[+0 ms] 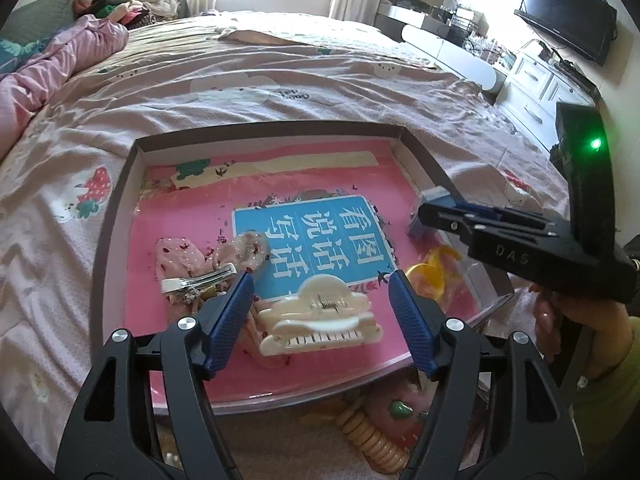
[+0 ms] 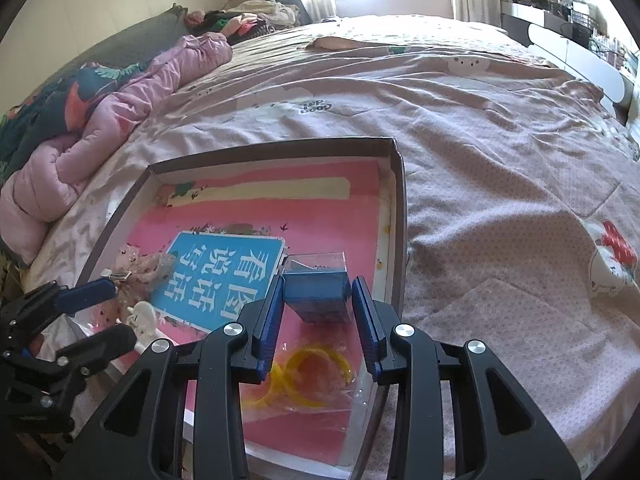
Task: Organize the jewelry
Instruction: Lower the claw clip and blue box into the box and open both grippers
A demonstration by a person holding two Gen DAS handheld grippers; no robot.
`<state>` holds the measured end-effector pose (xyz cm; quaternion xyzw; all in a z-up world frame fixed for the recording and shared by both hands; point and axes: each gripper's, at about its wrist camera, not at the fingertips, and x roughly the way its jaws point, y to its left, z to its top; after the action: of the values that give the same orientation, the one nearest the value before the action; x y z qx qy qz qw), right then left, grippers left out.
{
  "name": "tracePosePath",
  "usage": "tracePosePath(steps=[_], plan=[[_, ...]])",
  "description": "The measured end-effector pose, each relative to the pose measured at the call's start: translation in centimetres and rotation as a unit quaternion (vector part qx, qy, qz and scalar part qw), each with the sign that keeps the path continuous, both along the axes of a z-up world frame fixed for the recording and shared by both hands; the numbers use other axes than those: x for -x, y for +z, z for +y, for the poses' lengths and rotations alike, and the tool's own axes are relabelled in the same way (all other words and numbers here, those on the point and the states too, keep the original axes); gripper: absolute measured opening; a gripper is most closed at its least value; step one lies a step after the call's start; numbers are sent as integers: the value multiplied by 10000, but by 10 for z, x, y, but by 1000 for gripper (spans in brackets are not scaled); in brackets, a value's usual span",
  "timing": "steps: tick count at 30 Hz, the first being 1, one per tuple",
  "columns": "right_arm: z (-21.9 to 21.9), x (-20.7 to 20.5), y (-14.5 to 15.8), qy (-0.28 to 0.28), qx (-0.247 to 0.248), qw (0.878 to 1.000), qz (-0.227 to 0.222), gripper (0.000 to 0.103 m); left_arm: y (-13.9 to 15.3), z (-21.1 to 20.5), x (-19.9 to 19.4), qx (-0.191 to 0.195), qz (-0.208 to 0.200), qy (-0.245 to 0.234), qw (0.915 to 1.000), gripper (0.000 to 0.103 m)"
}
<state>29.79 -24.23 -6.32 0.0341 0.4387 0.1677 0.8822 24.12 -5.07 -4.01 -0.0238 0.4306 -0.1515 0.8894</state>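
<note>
Nearest in the left wrist view: left gripper (image 1: pixel 320 308) spread wide, gripping nothing, blue fingers (image 1: pixel 232 320) flanking a cream claw clip (image 1: pixel 320 320) without visible contact. Lies dead ahead between the jaws, long axis running across, from one finger toward the other, toothed edge facing the camera; probably the next pick, and clearly the left side's job, being far closer than the right. Just beyond and left, a silver barrette (image 1: pixel 200 282) on pink floral fabric (image 1: pixel 180 260). Further right, yellow rings (image 1: pixel 428 276) in clear wrap. All resting inside a shallow box (image 1: pixel 264 130) lined with a pink booklet (image 1: pixel 312 236), set on the bed (image 1: pixel 280 72). In the right wrist view: right gripper (image 2: pixel 318 304) clamped on a small blue box (image 2: pixel 318 294) with a clear lid, squeezed side to side, near the tray's right wall. Whether lifted or resting, hard to tell.
</note>
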Motion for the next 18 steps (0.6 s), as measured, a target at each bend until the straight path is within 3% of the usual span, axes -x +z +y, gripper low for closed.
tracePosePath(steps=[6,9,12,18], plan=[[-1,10,2,19,-28,10000,-10,39,4,0,6,-18,-59,32,10000,64],[-2,16,7,-43,-52,9999,-78,53,7,4,10,0,-94,78,9999,64],[-7,25,11,-107,-143,9997,-135,56,9,6,13,-7,-89,119,9999,64],[-15,45,24,-179,-279,9991,-265,74,15,10,22,-21,-152,218,9996,71]])
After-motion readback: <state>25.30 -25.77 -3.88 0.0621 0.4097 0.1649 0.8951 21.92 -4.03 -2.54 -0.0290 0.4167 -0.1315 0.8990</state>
